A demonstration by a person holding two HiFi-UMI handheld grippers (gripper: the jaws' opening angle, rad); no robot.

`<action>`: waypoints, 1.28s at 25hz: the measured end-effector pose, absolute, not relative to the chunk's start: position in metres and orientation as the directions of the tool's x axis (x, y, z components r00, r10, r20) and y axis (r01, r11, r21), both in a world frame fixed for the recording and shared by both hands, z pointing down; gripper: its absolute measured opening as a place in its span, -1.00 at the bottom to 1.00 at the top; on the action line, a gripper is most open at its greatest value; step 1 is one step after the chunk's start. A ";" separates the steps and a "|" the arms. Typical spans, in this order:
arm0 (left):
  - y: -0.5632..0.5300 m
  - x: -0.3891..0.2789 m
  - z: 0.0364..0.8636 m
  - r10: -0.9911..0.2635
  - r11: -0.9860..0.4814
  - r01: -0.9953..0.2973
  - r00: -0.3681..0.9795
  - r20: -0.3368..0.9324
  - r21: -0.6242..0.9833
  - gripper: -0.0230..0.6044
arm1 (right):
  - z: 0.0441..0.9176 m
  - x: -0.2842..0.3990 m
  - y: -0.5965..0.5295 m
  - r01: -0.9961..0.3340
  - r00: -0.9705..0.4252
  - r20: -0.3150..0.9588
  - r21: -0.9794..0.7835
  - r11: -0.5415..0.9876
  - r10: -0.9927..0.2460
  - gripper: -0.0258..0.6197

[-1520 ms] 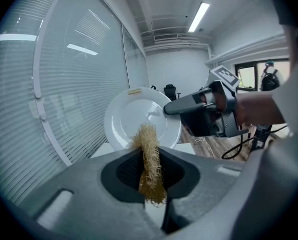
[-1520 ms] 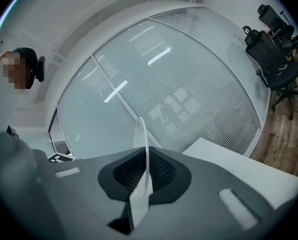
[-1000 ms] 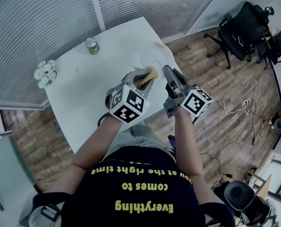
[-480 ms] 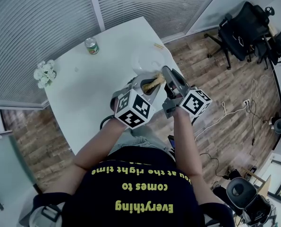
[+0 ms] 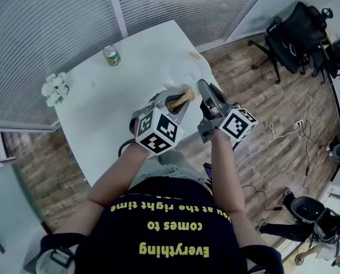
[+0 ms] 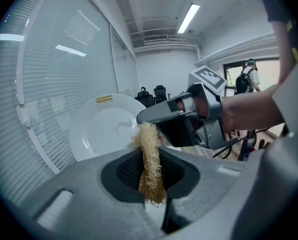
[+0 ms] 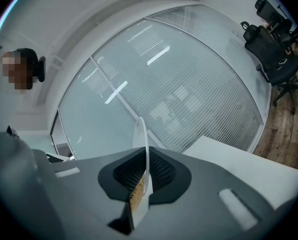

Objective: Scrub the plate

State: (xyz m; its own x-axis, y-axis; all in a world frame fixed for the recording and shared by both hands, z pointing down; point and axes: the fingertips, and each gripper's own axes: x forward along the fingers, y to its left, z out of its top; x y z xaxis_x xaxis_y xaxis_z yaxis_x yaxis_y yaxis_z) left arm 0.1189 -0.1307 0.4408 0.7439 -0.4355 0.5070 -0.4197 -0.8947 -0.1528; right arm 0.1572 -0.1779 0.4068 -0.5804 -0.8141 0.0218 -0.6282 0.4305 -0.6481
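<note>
The plate is white and round, and it stands up on its edge above the near end of the white table. My right gripper has it. The jaws are pinched tight on the rim, and in the right gripper view the plate looks like a thin white line going up to twelve o'clock. My left gripper holds a scrubber. It is a rough, yellow, stringy strip. The jaws are only a little way apart and they squeeze it in the middle, so it sticks up past them. In the left gripper view the plate's face looks at me and sits at about ten o'clock from the scrubber. The scrubber's top end is right at the plate's lower edge, next to the right gripper's jaws. I cannot tell if it really touches. In the head view a can stands at the far end of the table, at about eleven o'clock from my grippers. White flowers are at about nine o'clock, by the table's left edge. Black chairs stand on the wood floor at about two o'clock.
</note>
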 end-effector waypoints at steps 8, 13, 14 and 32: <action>-0.150 0.092 0.445 -0.484 -0.865 -0.477 0.708 0.514 -0.156 -0.77 | 0.405 0.159 -0.177 -0.635 -0.567 0.026 -0.650 0.418 -0.823 -0.88; -0.156 0.084 0.443 -0.504 -0.851 -0.500 0.694 0.513 -0.161 -0.77 | 0.403 0.164 -0.177 -0.637 -0.557 0.027 -0.654 0.407 -0.830 -0.88; -0.158 0.082 0.443 -0.509 -0.848 -0.504 0.691 0.513 -0.162 -0.77 | 0.402 0.166 -0.177 -0.638 -0.554 0.026 -0.655 0.405 -0.832 -0.88; -0.159 0.065 0.447 -0.526 -0.833 -0.529 0.670 0.524 -0.160 -0.77 | 0.398 0.168 -0.180 -0.633 -0.555 0.014 -0.656 0.411 -0.832 -0.88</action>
State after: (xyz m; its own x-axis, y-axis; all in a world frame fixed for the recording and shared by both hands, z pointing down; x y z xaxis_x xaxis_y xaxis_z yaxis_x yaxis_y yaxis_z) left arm 0.0654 -0.1592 0.4469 0.6697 -0.5259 0.5243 -0.5290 -0.8334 -0.1602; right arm 0.1679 -0.1798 0.3984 -0.5551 -0.8317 0.0142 -0.6332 0.4114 -0.6556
